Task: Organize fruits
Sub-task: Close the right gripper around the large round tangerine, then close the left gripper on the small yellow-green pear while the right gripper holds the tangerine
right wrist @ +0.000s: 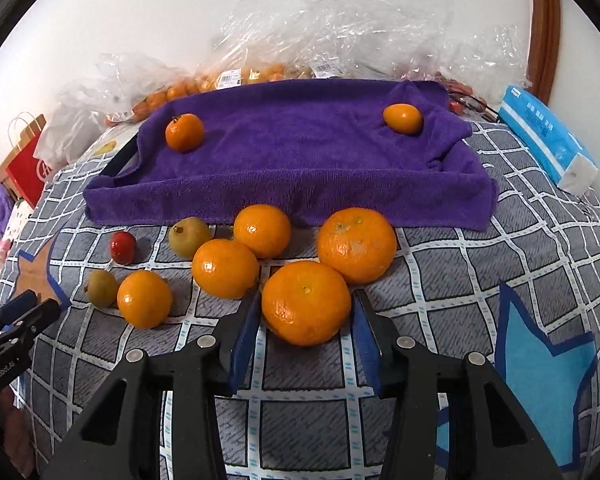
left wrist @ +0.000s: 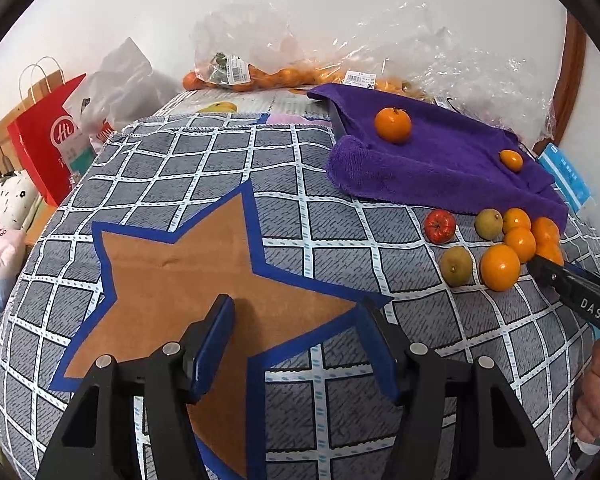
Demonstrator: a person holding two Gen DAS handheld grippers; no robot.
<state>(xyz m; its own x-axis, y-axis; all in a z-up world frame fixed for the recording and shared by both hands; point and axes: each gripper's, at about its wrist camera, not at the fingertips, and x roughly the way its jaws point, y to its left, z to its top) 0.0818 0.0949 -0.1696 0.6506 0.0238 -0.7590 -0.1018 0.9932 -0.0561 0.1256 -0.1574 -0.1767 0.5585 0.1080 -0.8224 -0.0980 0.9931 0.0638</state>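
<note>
Blue-padded fingers of the right hand-held gripper (right wrist: 306, 322) stand spread on either side of the nearest orange (right wrist: 306, 303), which rests on the grid-patterned cloth (right wrist: 440, 272); whether the pads touch its skin cannot be told. Its black body shows from the left wrist view with the letters "DAS" on it. Over the brown star (left wrist: 172, 280) printed on that cloth, the left hand-held gripper (left wrist: 296, 322) is spread wide with nothing between its fingers; the right wrist view catches lettering on its body, too small to read surely. Just beyond the nearest orange sit the other loose fruits: a large orange (right wrist: 356, 245), three smaller oranges, two greenish-brown fruits (right wrist: 189, 237) and a small red fruit (right wrist: 123, 247), all close together. Behind them lies a purple towel (right wrist: 300, 160) draped over a tray-like shape, with one orange (right wrist: 184, 132) at its left end and a small orange fruit (right wrist: 403, 118) at its right end. Right of the towel lies a blue tissue pack (right wrist: 548, 140) with print that cannot be made out. Farthest back, clear plastic bags (right wrist: 340, 20) of oranges carry white barcode labels, and a red paper bag (left wrist: 48, 144) at far left reads "Hi".
</note>
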